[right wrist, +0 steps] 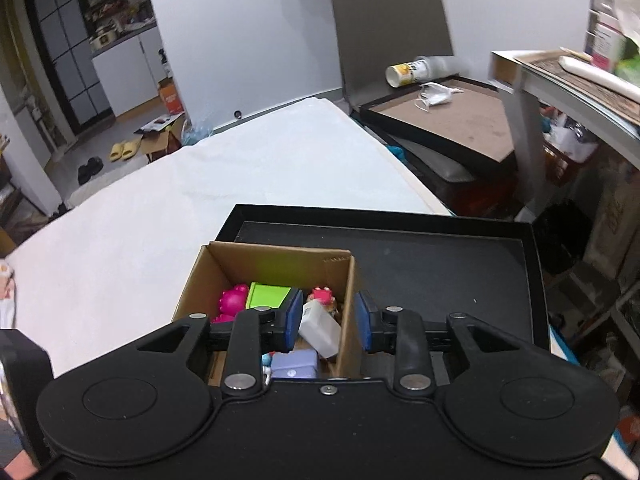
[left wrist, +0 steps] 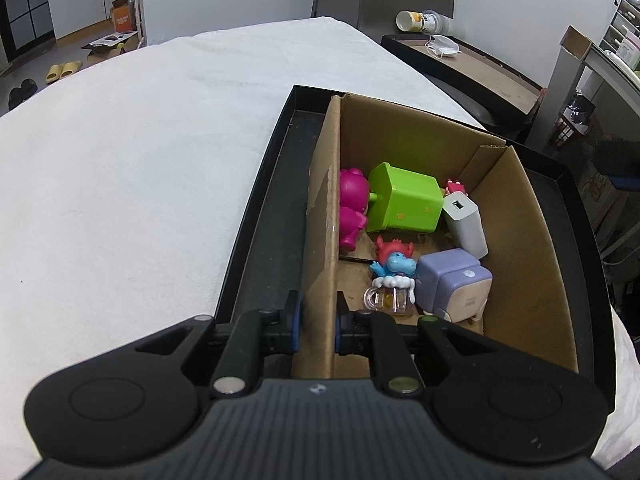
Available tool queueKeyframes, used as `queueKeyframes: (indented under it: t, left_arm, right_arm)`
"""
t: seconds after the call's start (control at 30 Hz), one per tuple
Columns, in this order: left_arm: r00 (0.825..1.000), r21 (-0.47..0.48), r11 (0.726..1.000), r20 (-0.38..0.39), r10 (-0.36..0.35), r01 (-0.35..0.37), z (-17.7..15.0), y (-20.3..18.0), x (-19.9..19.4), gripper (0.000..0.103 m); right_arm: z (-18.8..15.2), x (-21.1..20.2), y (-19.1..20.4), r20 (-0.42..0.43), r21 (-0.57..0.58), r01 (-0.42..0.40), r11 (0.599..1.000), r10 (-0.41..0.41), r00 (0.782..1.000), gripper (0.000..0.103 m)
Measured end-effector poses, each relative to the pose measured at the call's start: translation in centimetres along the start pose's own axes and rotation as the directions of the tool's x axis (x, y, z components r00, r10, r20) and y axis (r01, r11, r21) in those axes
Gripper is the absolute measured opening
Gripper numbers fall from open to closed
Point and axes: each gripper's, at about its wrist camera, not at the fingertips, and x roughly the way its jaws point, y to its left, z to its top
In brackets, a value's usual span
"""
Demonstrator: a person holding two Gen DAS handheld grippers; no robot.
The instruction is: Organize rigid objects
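Observation:
A brown cardboard box (left wrist: 516,240) sits inside a black tray (left wrist: 260,208) on a white cloth. In the box lie a magenta figure (left wrist: 352,208), a green block toy (left wrist: 404,200), a white charger (left wrist: 466,224), a lavender cube toy (left wrist: 452,280), a blue hippo figure (left wrist: 396,264) on a clear mug, and a small red figure (left wrist: 456,187). My left gripper (left wrist: 318,312) is shut on the box's left wall. My right gripper (right wrist: 329,318) straddles the box's (right wrist: 276,258) right wall inside the tray (right wrist: 440,272). Its jaws are open, with a gap between the left pad and the wall.
The white cloth (left wrist: 140,160) spreads left of and behind the tray. Beyond the table's right edge stands another black tray (right wrist: 448,120) holding a face mask (right wrist: 436,94) and a tipped cup (right wrist: 404,70). A cluttered shelf (right wrist: 580,76) rises at the right.

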Motion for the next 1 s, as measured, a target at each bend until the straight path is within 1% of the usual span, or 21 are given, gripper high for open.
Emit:
queueKeyframes:
  t: [0.1,0.17,0.27,0.33,0.43,0.5,0.53,0.6,0.67,0.77,0.8,0.83,0.87,0.93,0.97,1.0]
  left_arm:
    - [1.0,0.0,1.0,0.0,0.001,-0.001,0.1,0.1,-0.3,0.014]
    - [1.0,0.004,1.0,0.021,0.003,-0.003,0.2,0.1,-1.1,0.015]
    - [0.999,0.016,1.0,0.053,0.009,-0.01,0.2,-0.2,-2.5,0.016]
    - [0.998,0.05,0.999,0.068,0.015,-0.019,0.4,-0.7,-3.2,0.016]
    - [0.996,0.061,0.998,0.084,-0.003,-0.002,0.7,-0.9,-4.6,0.016]
    - [0.997,0.053,0.999,0.078,-0.018,0.014,1.0,-0.7,-5.4,0.016]
    - [0.997,0.048,0.999,0.071,-0.023,0.02,1.1,-0.6,-5.6,0.016]
    - [0.997,0.032,0.999,0.065,-0.032,0.03,1.3,-0.5,-6.7,0.016]
    - [0.996,0.02,0.998,0.066,-0.066,0.065,1.4,-0.6,-8.2,0.017]
    - [0.994,0.063,0.995,0.081,-0.08,0.075,1.6,-1.4,-10.4,0.024]
    - [0.993,0.074,0.994,0.086,-0.081,0.075,1.6,-1.7,-11.0,0.031]
    - [0.992,0.085,0.993,0.092,-0.084,0.076,1.6,-1.9,-11.6,0.039]
    - [0.992,0.094,0.993,0.097,-0.084,0.075,1.6,-2.1,-12.2,0.042]
    - [0.991,0.11,0.992,0.11,-0.08,0.068,1.6,-2.4,-13.4,0.052]
    - [0.99,0.12,0.991,0.116,-0.079,0.065,1.5,-2.6,-13.9,0.054]
    - [0.989,0.126,0.99,0.12,-0.083,0.068,1.5,-2.8,-14.5,0.058]
  right_arm:
    - [-0.6,-0.8,-0.3,0.005,0.005,0.006,1.0,-0.006,1.0,0.038]
    - [-0.9,-1.5,-0.6,0.011,0.017,0.007,1.0,-0.007,1.0,0.044]
    - [-1.4,-2.7,-1.1,0.024,0.037,0.014,0.999,-0.015,1.0,0.05]
    - [-1.6,-3.5,-1.4,0.038,0.058,0.014,0.998,-0.016,0.999,0.053]
    - [-2.0,-4.7,-2.0,0.056,0.094,0.008,0.996,-0.013,0.998,0.058]
    - [-2.2,-5.3,-2.3,0.066,0.111,0.004,0.994,-0.011,0.998,0.063]
    - [-2.3,-5.6,-2.5,0.069,0.121,0.002,0.993,-0.01,0.998,0.068]
    - [-2.5,-6.1,-2.7,0.073,0.141,-0.001,0.99,-0.009,0.997,0.074]
    - [-2.7,-6.7,-3.0,0.08,0.166,0.002,0.986,-0.016,0.997,0.082]
    - [-3.0,-8.0,-3.2,0.116,0.185,-0.013,0.983,-0.008,0.993,0.092]
    - [-3.1,-8.5,-3.2,0.133,0.192,-0.02,0.981,-0.006,0.991,0.095]
    - [-3.2,-9.1,-3.3,0.146,0.203,-0.025,0.979,-0.005,0.989,0.1]
    - [-3.3,-9.6,-3.4,0.156,0.214,-0.03,0.976,-0.004,0.988,0.103]
    - [-3.5,-10.5,-3.5,0.167,0.228,-0.042,0.973,0.003,0.986,0.103]
    - [-3.7,-11.0,-3.6,0.171,0.233,-0.048,0.971,0.007,0.985,0.103]
    - [-3.8,-11.3,-3.7,0.174,0.239,-0.051,0.97,0.009,0.985,0.103]
